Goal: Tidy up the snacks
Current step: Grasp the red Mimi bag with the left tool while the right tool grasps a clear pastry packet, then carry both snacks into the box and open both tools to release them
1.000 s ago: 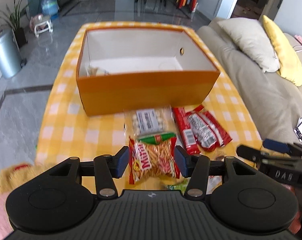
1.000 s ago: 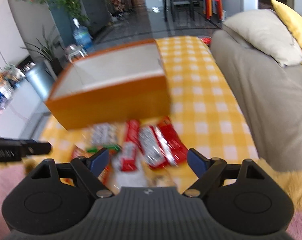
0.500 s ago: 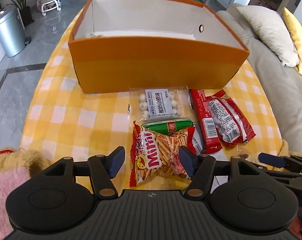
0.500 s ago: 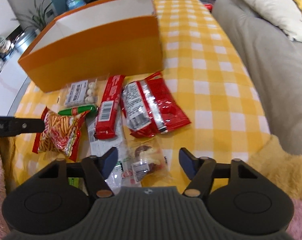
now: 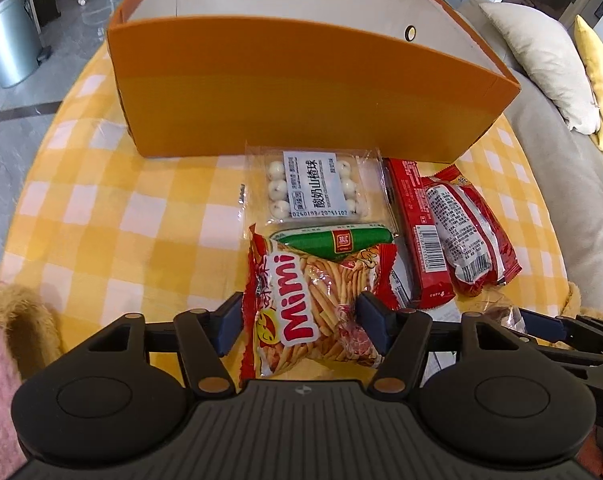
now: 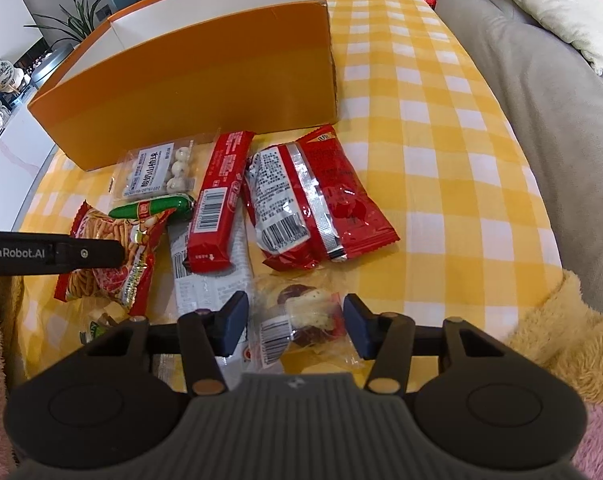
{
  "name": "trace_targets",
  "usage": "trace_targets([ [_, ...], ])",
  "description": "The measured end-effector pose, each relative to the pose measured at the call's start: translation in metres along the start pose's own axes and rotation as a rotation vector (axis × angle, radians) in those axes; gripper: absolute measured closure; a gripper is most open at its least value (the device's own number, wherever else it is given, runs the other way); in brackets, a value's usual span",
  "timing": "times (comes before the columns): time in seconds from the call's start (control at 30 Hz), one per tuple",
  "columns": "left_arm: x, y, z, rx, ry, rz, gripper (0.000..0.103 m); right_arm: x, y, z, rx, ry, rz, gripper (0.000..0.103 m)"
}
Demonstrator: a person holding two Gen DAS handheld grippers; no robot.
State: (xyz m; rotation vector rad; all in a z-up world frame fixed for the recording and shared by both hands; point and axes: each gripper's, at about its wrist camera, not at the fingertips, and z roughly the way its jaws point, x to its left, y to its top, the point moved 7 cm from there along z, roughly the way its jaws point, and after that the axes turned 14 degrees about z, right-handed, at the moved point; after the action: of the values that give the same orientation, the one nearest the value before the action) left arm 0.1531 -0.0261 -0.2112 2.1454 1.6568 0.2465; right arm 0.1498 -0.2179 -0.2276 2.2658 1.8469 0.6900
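Observation:
An orange open box stands at the back of the yellow checked table. Snacks lie in front of it: a clear pack of white balls, a green sausage, a red bar, a red packet and a red Mimi stick bag. My left gripper is open, low over the table, its pads flanking the Mimi bag. My right gripper is closing, its jaws either side of a clear packet holding a dark-and-white sweet, with a gap left at the left pad.
A grey sofa with cushions runs along the right of the table. A fluffy yellow blanket lies at the near right corner. A white wrapper lies under the red bar. A metal bin stands on the floor, far left.
Both grippers have come down close to the snacks. The left jaws widened around the Mimi bag. The right jaws narrowed around the clear packet.

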Motion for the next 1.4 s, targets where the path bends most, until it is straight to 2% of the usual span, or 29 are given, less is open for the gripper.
trace_targets([
  [0.2, -0.004, -0.002, 0.008, 0.012, -0.06, -0.016, 0.045, -0.001, 0.0, 0.002, 0.006, -0.003, 0.007, 0.055],
  [0.5, -0.012, 0.0, 0.001, -0.012, -0.056, 0.022, 0.057, -0.002, 0.0, 0.003, 0.015, -0.01, 0.014, 0.064],
  [0.7, -0.013, 0.0, -0.011, -0.028, -0.044, 0.03, 0.059, -0.001, -0.001, -0.002, 0.007, -0.002, 0.013, 0.065],
  [1.07, -0.024, 0.013, -0.055, -0.118, -0.062, 0.058, 0.059, 0.011, 0.002, -0.041, -0.083, 0.018, -0.027, 0.065],
  [1.4, -0.032, 0.05, -0.102, -0.22, -0.033, 0.138, 0.059, 0.041, 0.035, -0.101, -0.21, 0.09, -0.072, 0.065],
])
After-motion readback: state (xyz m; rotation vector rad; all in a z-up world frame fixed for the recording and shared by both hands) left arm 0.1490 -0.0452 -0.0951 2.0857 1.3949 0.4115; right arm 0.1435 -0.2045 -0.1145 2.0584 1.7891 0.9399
